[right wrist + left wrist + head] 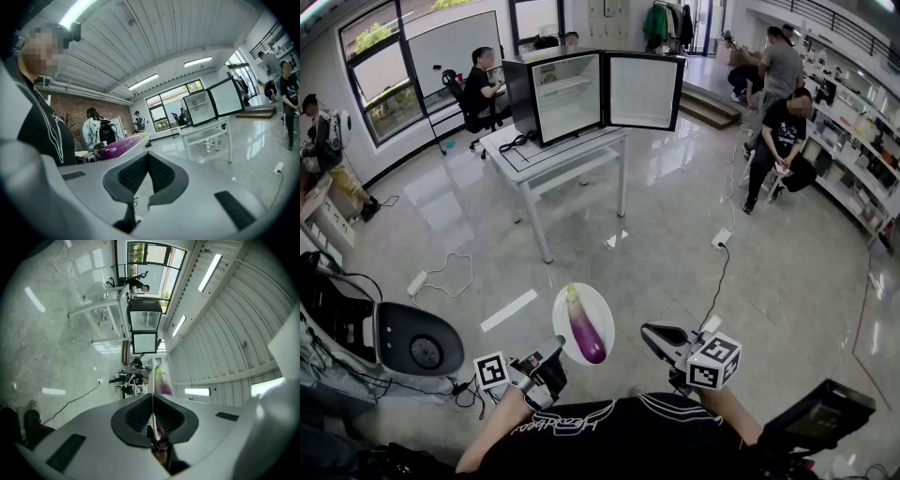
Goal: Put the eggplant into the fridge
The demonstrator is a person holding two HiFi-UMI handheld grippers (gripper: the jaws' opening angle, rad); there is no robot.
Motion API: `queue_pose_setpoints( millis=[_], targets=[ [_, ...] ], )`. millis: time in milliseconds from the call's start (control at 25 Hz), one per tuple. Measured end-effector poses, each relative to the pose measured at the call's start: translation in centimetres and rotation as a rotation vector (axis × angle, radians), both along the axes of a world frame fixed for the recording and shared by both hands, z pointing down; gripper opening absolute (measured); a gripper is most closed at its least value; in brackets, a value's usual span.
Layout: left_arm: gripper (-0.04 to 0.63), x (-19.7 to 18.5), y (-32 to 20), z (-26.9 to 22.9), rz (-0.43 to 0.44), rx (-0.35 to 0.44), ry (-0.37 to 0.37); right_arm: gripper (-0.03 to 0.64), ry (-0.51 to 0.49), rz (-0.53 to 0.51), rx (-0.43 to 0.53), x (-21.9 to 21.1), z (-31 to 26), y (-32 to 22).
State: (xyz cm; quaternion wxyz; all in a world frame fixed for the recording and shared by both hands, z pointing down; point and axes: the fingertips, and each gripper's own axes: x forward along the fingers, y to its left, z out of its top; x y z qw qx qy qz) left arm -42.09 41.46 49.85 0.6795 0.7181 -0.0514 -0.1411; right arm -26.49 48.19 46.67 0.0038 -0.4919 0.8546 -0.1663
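Glossy tiled floor of an open hall; at 12 o'clock, well apart from the person, a table carries the fridge, door swung open, shelves showing no contents that can be made out. The eggplant lies on a plate at 6 o'clock; the left gripper is clamped on the plate's rim, and the right gripper has jaws together, empty. Judged step: carry in hand; next, walk to the fridge keeping the plate level.

Purple eggplant with green tip, white plate, black fridge with white interior, white table, pale grey floor
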Motion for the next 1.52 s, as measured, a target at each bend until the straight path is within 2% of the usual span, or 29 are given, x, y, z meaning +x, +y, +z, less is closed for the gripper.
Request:
queue_pose_setpoints(
  millis=[680, 1200, 1520],
  targets=[
    [0.018, -1.4, 0.6, -0.3, 0.025, 0.020, -0.003, 0.006, 0.041, 0.030, 0.021, -1.4, -0.7, 0.7],
    [0.018, -1.9, -1.1, -1.4, 0.051, 0.023, 0.006, 0.006, 0.022, 0.081, 0.014, -1.2, -1.8, -0.7],
    [0.018, -0.8, -1.6, -1.6, 0.071, 0.034, 0.000, 0.006, 0.007, 0.076, -0.005, -0.9, -1.2, -1.7]
  ],
)
